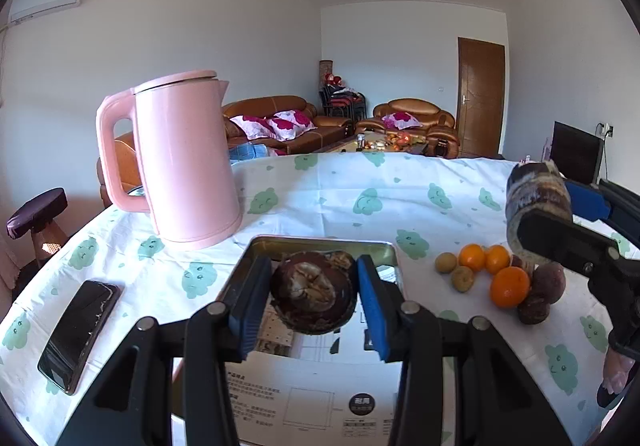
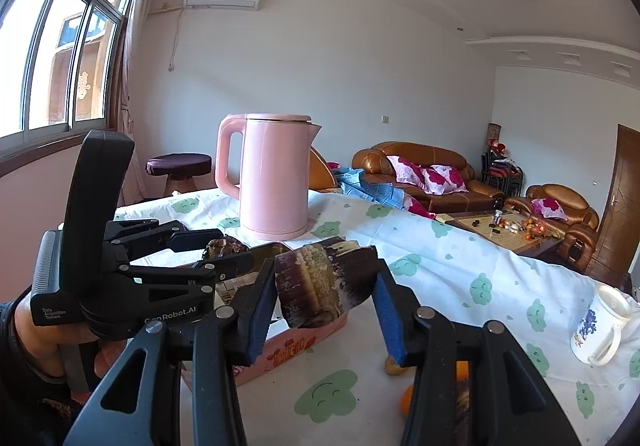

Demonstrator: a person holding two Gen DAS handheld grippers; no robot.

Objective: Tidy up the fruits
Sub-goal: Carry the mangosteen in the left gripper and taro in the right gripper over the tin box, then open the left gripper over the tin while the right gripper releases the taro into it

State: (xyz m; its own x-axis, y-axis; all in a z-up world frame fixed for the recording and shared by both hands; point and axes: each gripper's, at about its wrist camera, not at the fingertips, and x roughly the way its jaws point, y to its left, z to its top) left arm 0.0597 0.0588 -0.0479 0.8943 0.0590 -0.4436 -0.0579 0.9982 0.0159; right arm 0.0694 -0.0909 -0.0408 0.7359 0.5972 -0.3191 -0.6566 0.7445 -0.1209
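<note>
My left gripper point(image 1: 314, 288) is shut on a dark brown fruit with pale patches point(image 1: 314, 298), held just above a metal tray point(image 1: 320, 242) that rests on a printed box point(image 1: 320, 398). My right gripper point(image 2: 326, 288) is shut on a second dark, pale-streaked fruit point(image 2: 326, 286). In the left wrist view that gripper point(image 1: 540, 205) hovers with its fruit point(image 1: 534, 185) over a fruit pile at the right: oranges point(image 1: 509, 286), small tan fruits point(image 1: 445, 262) and dark purple ones point(image 1: 548, 281). The right wrist view shows the left gripper point(image 2: 220, 249) beside mine, above the tray.
A pink kettle point(image 1: 184, 161) stands behind the tray on the cloth-covered table point(image 1: 360, 197). A black phone point(image 1: 80, 334) lies at the left. A white mug point(image 2: 600, 326) lies tipped at the right. The box's pink side point(image 2: 296, 350) faces the right gripper.
</note>
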